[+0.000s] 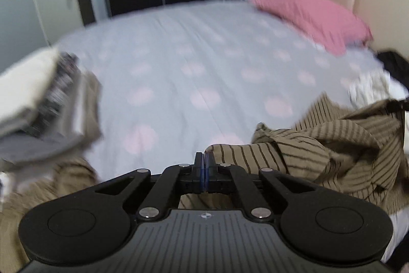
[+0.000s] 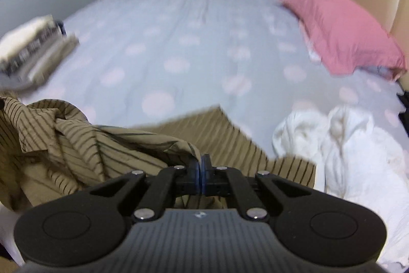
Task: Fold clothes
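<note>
My left gripper (image 1: 203,157) and right gripper (image 2: 201,160) each pinch the striped brown shirt (image 2: 102,145), low in the frame.

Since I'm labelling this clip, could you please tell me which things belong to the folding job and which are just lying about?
In the job:
striped tan shirt
left gripper
right gripper
stack of folded clothes
white garment

Lying about:
pink pillow
spotted bedspread
</note>
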Tool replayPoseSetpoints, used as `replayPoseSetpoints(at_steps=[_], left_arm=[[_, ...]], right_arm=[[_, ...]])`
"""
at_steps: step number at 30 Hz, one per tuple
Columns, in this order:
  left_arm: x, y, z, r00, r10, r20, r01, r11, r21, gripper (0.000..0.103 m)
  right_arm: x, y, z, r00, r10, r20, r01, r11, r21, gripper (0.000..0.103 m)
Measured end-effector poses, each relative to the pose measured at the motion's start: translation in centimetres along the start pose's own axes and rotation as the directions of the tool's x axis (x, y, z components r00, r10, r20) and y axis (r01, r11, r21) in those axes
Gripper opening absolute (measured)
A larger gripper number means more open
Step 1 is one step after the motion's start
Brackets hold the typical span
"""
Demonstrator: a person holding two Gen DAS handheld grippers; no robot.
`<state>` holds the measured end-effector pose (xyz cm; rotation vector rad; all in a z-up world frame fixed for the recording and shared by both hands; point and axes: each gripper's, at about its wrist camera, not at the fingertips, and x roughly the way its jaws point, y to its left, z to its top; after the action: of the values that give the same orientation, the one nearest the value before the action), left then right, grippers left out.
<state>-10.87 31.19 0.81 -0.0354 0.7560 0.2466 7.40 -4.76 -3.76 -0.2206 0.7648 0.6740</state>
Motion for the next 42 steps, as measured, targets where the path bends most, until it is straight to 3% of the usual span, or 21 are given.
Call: replayPoseSetpoints(at_steps=[3, 5, 10, 13, 17, 21, 23, 24, 26, 27, 31, 34, 39, 42], left_arm=[[-2.6, 1.8, 0.8, 0.999, 0.031, 0.043, -0.03, 0.999, -0.02, 0.0], [-3.8, 2.9, 0.8, 0.998, 0.048, 0.039, -0.047, 0.999, -0.026, 0.0], [-2.4, 3.6, -2.9, 0.988, 0.079, -0.136, -0.073, 0.996, 0.05, 0.0], [-0.2, 3.2, -5.6, 0.965, 0.075, -0.253, -0.059, 0.996, 0.073, 0.0], [1.3, 2.0, -7.4, 0.944, 0.085, -0.318, -0.042, 0.989, 0.141, 0.0], [0.6, 1.4, -7.8, 0.945, 0.082, -0.316, -0.02, 0.981, 0.193, 0.005], [-0.4, 1.2, -7.4, 0.96, 0.061, -0.275, -0.011, 0.984, 0.178, 0.026], [-0.8, 1.2, -7.2, 0.966, 0.051, -0.254, -0.007, 0.985, 0.171, 0.03], [-1.6, 0.9, -6.5, 0.977, 0.006, -0.213, 0.027, 0.988, 0.149, 0.046], [-2.0, 0.7, -6.2, 0.981, -0.025, -0.191, 0.052, 0.989, 0.136, 0.048], [-1.5, -0.9, -4.9, 0.981, -0.099, -0.167, 0.119, 0.986, 0.118, 0.049], [-0.2, -2.4, -4.1, 0.977, -0.131, -0.17, 0.151, 0.982, 0.116, 0.049], [4.1, -2.9, -3.5, 0.964, -0.136, -0.229, 0.151, 0.987, 0.048, 0.049], [5.9, -2.2, -3.6, 0.955, -0.144, -0.26, 0.146, 0.989, -0.012, 0.037]], right_arm=[[-1.6, 0.3, 1.1, 0.997, 0.054, 0.062, -0.056, 0.998, 0.03, 0.002], [-1.4, 0.6, 1.3, 0.994, 0.098, 0.043, -0.1, 0.994, 0.036, 0.002], [2.0, 1.8, -0.8, 0.969, 0.19, -0.161, -0.185, 0.982, 0.041, 0.002], [3.9, 2.6, -2.6, 0.944, 0.19, -0.268, -0.188, 0.982, 0.034, 0.002], [5.5, 3.2, -4.1, 0.927, 0.169, -0.334, -0.176, 0.984, 0.009, 0.004], [4.2, 4.1, -4.1, 0.952, 0.124, -0.28, -0.145, 0.988, -0.055, 0.016], [2.7, 4.5, -4.0, 0.967, 0.12, -0.227, -0.143, 0.986, -0.088, 0.025], [1.9, 4.8, -3.8, 0.972, 0.125, -0.198, -0.147, 0.984, -0.1, 0.03], [0.8, 5.7, -3.5, 0.976, 0.154, -0.151, -0.173, 0.978, -0.117, 0.03], [0.6, 6.3, -3.4, 0.975, 0.176, -0.139, -0.194, 0.973, -0.124, 0.031], [0.6, 9.2, -3.7, 0.952, 0.269, -0.148, -0.295, 0.936, -0.192, 0.036], [0.9, 11.6, -4.7, 0.933, 0.304, -0.192, -0.347, 0.9, -0.262, 0.05], [2.5, 13.9, -7.2, 0.918, 0.274, -0.285, -0.369, 0.854, -0.367, 0.055], [3.4, 14.2, -8.6, 0.914, 0.237, -0.329, -0.366, 0.831, -0.418, 0.056]])
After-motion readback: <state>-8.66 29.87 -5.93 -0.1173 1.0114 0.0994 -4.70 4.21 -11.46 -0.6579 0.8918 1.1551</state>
